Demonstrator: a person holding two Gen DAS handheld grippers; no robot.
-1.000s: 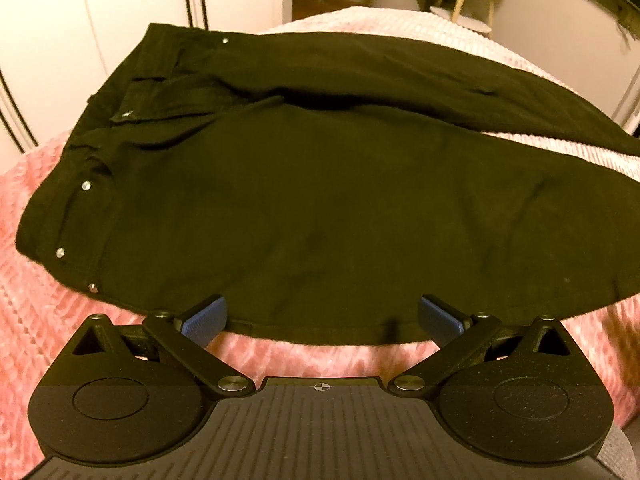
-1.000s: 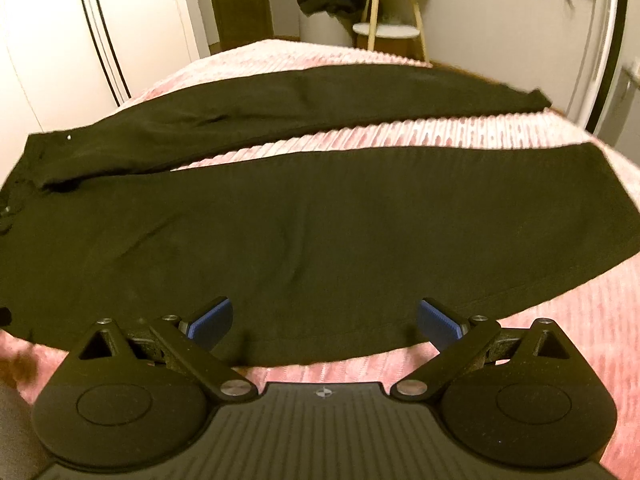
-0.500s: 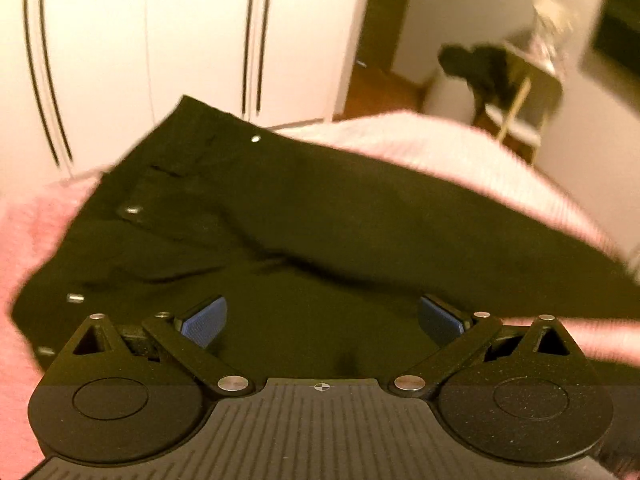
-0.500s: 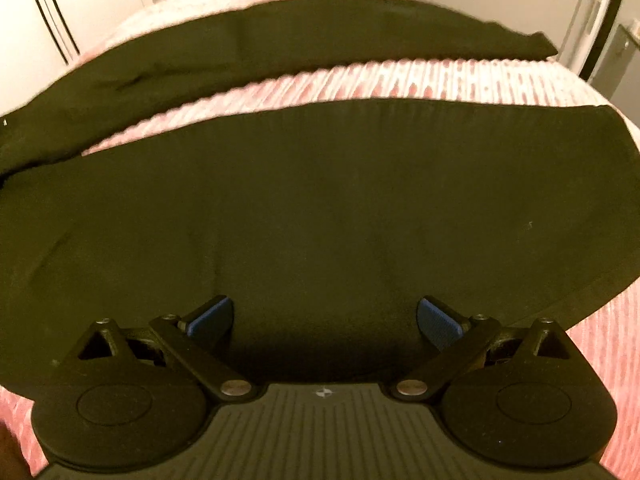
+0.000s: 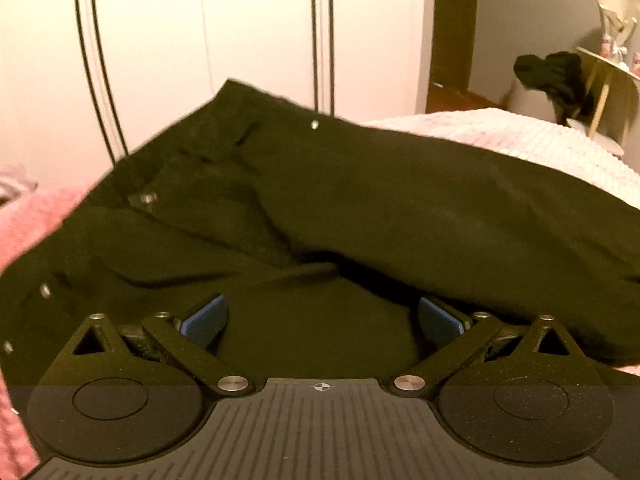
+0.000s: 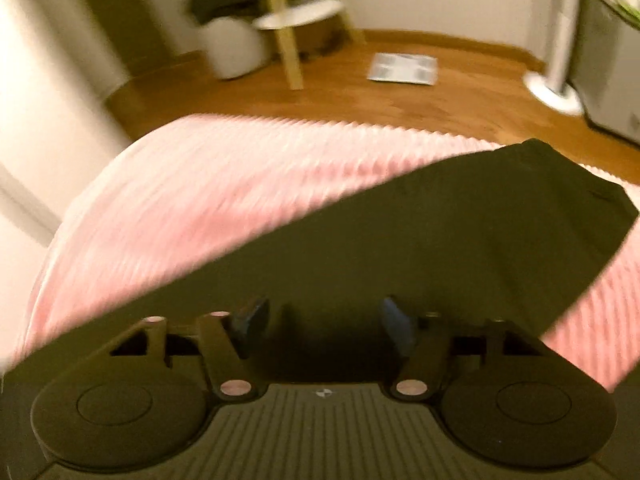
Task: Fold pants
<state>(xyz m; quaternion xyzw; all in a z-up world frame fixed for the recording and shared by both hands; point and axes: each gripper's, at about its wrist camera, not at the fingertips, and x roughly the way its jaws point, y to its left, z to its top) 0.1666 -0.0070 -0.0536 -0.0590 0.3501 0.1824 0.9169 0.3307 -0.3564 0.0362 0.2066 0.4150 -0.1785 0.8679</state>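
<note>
1. Now the black pants lie spread on the pink bedspread, waist toward the wardrobe.
2. My left gripper hangs wide open over the crotch; my right gripper, jaws just narrowing, is still unclamped above the leg near the hem.
3. I'd pinch both edges squarely before lifting.

Black pants lie on the pink bed — waistband rumpled, rivets showing, one leg stretched toward the foot end.

1. Pink blanket with ribbed texture.
2. White wardrobe, dark door lines.
3. Wooden stool beside a white bin.
4. Scale on the wood floor.
</note>
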